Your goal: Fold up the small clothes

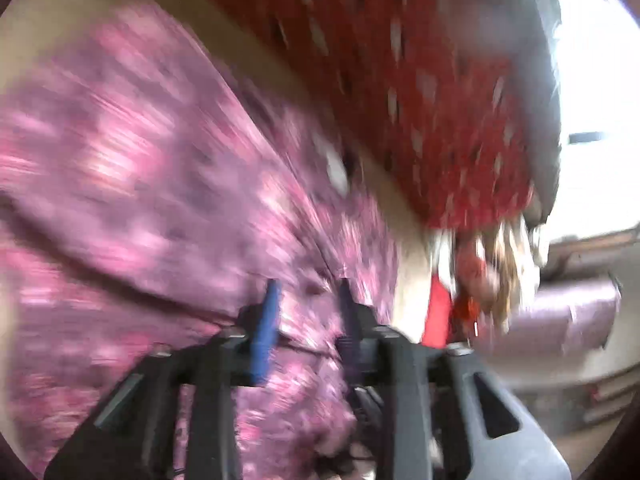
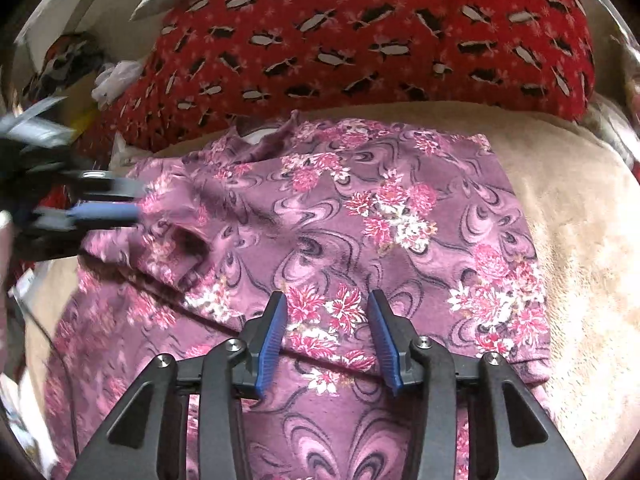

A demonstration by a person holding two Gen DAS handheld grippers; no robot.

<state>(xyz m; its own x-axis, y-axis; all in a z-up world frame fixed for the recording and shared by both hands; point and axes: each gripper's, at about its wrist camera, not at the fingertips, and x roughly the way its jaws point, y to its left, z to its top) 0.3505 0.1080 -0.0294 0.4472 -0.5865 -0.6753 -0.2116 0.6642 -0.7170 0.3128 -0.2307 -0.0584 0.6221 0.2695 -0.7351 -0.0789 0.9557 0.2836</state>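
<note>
Purple floral garment [image 2: 320, 216] lies spread beneath both grippers' parted jaws, clamped by neither.

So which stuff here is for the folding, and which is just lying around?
For the folding:
- purple flowery garment
- left gripper, open
- right gripper, open

Just lying around:
- red patterned cloth
- beige blanket underneath
- crumpled white thing

The big red cushion [image 2: 360, 40] blocks the way at 12 o'clock. At 3 o'clock the beige blanket [image 2: 580, 240] lies bare and flat, so a gripper could pass there. At 9 o'clock the left gripper [image 2: 138, 202] is in the way.
</note>
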